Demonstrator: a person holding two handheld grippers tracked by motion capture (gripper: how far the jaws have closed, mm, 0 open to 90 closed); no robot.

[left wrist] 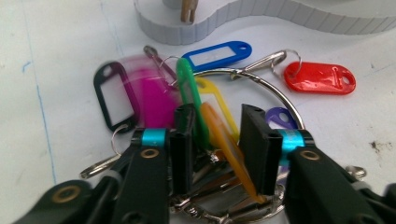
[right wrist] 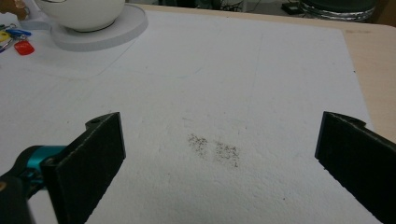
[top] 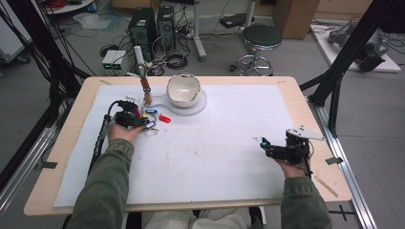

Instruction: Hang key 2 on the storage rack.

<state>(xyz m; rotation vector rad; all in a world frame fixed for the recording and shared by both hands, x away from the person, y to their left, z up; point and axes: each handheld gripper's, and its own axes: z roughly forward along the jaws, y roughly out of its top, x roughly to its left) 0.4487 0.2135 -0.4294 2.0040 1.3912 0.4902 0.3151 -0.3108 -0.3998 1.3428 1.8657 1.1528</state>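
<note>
A metal key ring (left wrist: 267, 87) with several coloured tags lies on the white mat, left of centre in the high view (top: 152, 120). Red (left wrist: 320, 78), blue (left wrist: 217, 53), black (left wrist: 114, 95) and magenta (left wrist: 156, 95) tags fan out from it. My left gripper (left wrist: 217, 135) is low over the bunch, jaws partly apart. An orange tag (left wrist: 226, 144) runs through the gap, and a green tag (left wrist: 190, 91) rests by the left jaw. My right gripper (right wrist: 219, 130) hovers wide open over bare mat at the right (top: 264, 145), holding nothing.
A white bowl (top: 183, 89) sits on a white flat base (top: 199, 107) behind the keys, with a thin upright stand (top: 144, 86) at its left end. Grey smudges (right wrist: 215, 149) mark the mat under the right gripper. The wooden table edge (top: 296, 90) frames the mat.
</note>
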